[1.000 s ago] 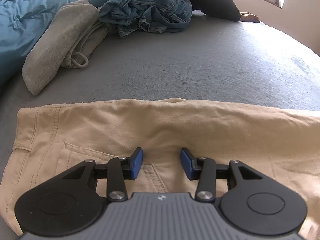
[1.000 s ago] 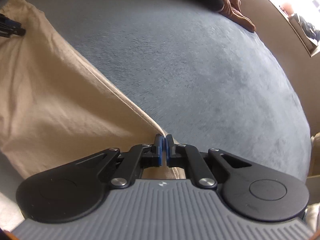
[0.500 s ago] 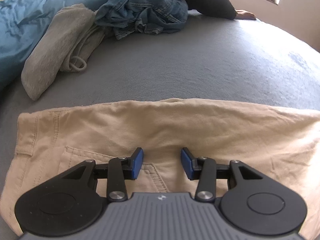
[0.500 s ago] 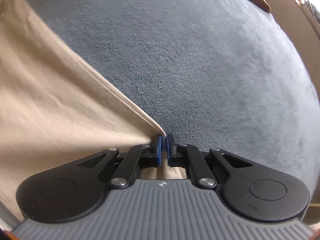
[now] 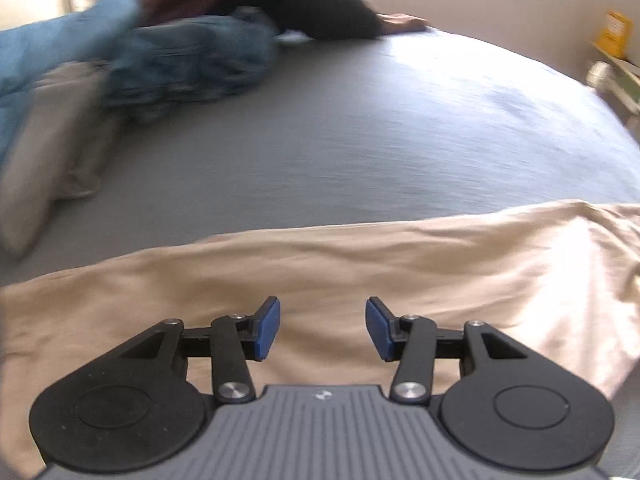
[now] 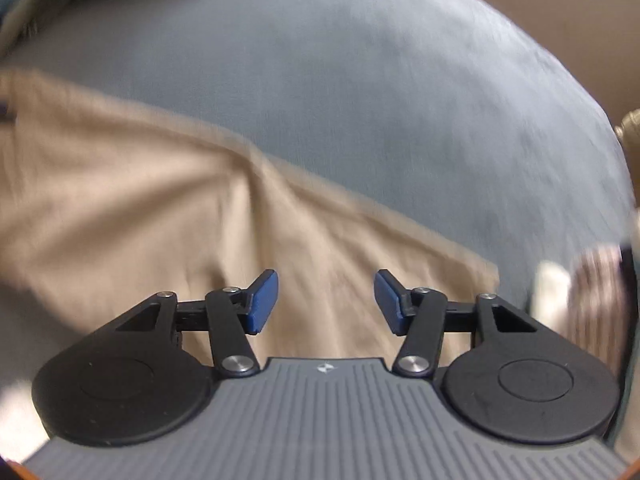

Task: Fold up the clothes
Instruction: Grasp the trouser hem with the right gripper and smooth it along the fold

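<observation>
The tan pants (image 5: 360, 264) lie flat on the grey bed (image 5: 360, 128), spread across the near side. The left claw (image 5: 322, 330) hangs over the pants. It is about half open and opening a little more, with nothing between its blue pads (image 5: 267, 330). The right claw (image 6: 326, 302) hangs over the other end of the pants (image 6: 160, 208). It is opening too, and nothing is held in it. Far back on the bed lie blue jeans (image 5: 192, 64) in a heap, a pale grey garment (image 5: 52, 148) and a blue blanket (image 5: 48, 52). Both views are blurry
</observation>
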Available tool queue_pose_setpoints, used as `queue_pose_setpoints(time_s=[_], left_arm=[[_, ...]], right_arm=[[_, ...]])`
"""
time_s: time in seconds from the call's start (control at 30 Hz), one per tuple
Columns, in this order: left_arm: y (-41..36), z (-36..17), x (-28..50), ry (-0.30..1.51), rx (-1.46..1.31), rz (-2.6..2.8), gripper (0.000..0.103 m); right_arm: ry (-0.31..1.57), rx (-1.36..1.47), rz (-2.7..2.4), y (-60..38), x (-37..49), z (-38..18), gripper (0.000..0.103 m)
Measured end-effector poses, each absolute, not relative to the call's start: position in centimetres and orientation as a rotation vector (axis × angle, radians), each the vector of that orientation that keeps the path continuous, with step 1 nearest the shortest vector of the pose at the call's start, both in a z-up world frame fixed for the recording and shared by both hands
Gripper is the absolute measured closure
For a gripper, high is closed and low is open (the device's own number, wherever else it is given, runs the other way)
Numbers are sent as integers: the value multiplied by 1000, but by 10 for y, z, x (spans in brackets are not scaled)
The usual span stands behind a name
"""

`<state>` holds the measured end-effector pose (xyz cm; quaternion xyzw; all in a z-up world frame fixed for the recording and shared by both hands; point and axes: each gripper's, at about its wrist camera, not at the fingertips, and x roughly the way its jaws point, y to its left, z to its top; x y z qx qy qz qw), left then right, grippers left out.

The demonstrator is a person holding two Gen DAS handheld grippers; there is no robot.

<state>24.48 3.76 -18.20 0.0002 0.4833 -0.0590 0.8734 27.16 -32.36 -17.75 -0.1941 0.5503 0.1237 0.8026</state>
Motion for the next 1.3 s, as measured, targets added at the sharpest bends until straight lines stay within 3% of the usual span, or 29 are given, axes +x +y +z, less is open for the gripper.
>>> queue_pose_setpoints(time_s=[0.13, 0.33, 0.67, 0.73, 0.77, 0.8, 0.87, 1.17, 1.3], left_arm=[[-2, -191, 267, 1014, 39, -186, 56], [-26, -206, 284, 1044, 116, -174, 56], [-28, -207, 286, 1042, 160, -178, 56], [-29, -207, 286, 1041, 165, -175, 56], [-29, -208, 286, 1040, 166, -173, 56], [-29, -208, 286, 1039, 166, -172, 56], [-29, -208, 286, 1038, 165, -171, 56], [-27, -208, 284, 1031, 165, -179, 56], [-28, -208, 284, 1028, 170, -179, 56]], right_arm=[[1263, -381, 140, -355, 249, -205, 55], [1243, -25, -32, -421, 251, -216, 57], [1331, -122, 94, -434, 265, -253, 57], [1331, -136, 106, -434, 265, -255, 63], [1330, -143, 107, -433, 265, -254, 79], [1328, -154, 106, -432, 265, -253, 86], [1316, -176, 105, -426, 263, -247, 92], [1163, -408, -31, -413, 293, -197, 93], [1172, -433, -50, -422, 330, -206, 93]])
